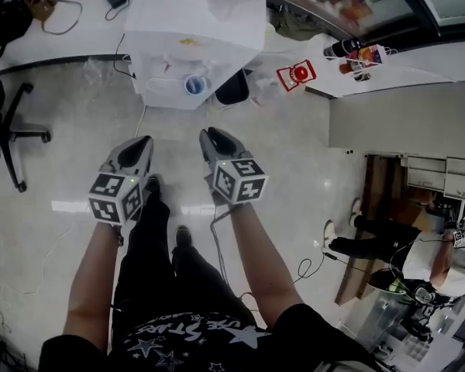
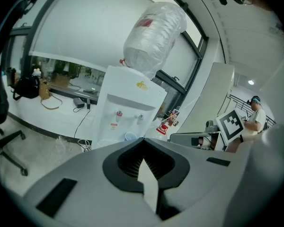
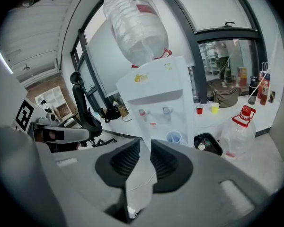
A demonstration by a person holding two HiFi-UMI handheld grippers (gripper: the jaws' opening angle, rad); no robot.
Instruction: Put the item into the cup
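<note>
A small blue cup [image 1: 194, 84] [image 2: 130, 136] [image 3: 173, 137] stands on the tray of a white water dispenser [image 1: 194, 37] [image 2: 128, 108] [image 3: 156, 93], straight ahead of both grippers. My left gripper [image 1: 143, 139] [image 2: 143, 140] hangs in the air over the floor, its jaw tips meeting with nothing between them. My right gripper [image 1: 209, 132] [image 3: 146, 141] hangs beside it, its jaws a narrow gap apart and empty. Both are well short of the cup. I cannot pick out any item meant for the cup.
A black bin [image 1: 232, 90] [image 3: 208, 143] and a big clear bottle with a red cap [image 1: 297, 74] [image 3: 239, 131] stand right of the dispenser. Red [image 3: 199, 109] and yellow [image 3: 214, 108] cups sit on the sill. An office chair [image 1: 8, 130] is left; a person [image 1: 403, 254] sits at right.
</note>
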